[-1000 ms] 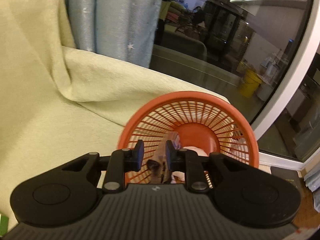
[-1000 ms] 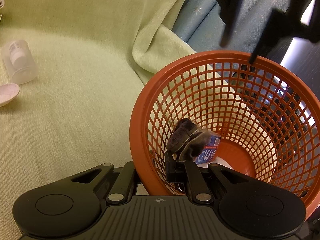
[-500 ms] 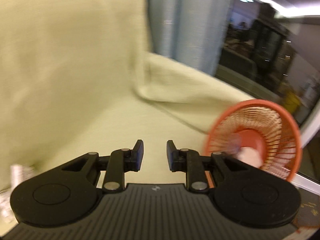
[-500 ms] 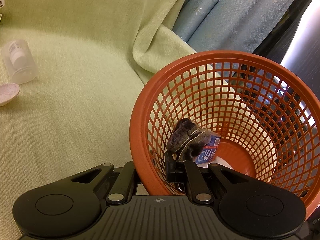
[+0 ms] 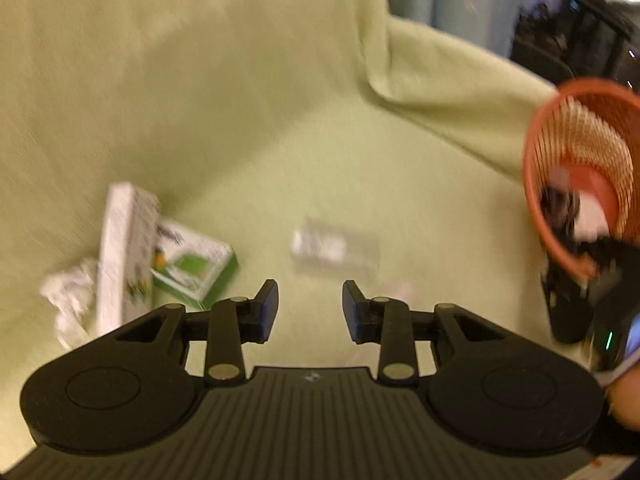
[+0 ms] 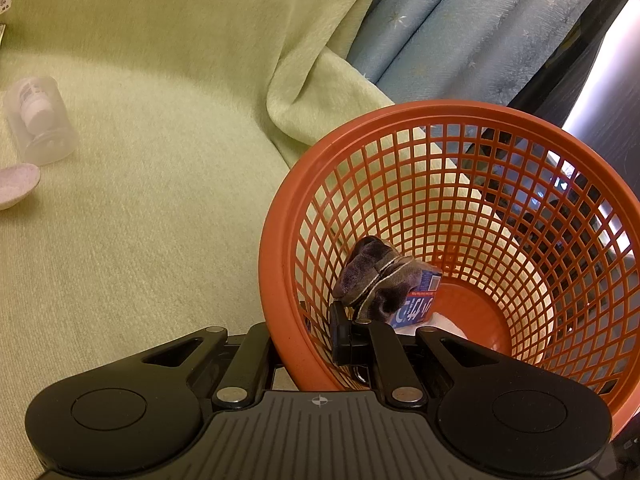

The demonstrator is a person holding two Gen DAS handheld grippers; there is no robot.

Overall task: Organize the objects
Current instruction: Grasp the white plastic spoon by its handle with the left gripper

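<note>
An orange mesh basket (image 6: 276, 264) lies tilted on the green sofa cover; it also shows blurred in the left wrist view (image 5: 536, 200). My right gripper (image 6: 304, 344) is shut on the basket's rim, one finger inside, one outside. Inside lie a dark rolled sock (image 6: 376, 276), a blue packet (image 6: 420, 300) and something white. My left gripper (image 5: 310, 306) is open and empty above the sofa seat. Ahead of it lie a clear plastic cup (image 5: 334, 250), a green-and-white box (image 5: 192, 266), a white box (image 5: 124, 256) and crumpled white paper (image 5: 70, 296).
The clear cup (image 6: 40, 120) with a small bottle inside and a pale pink dish (image 6: 16, 184) lie at the left in the right wrist view. A blue curtain (image 6: 460, 28) hangs behind the sofa back. A dark window lies to the right.
My left gripper has let go of the sock into the basket, swung left away from it and opened wider; it now faces the boxes and cup. The right gripper and basket have not moved.
</note>
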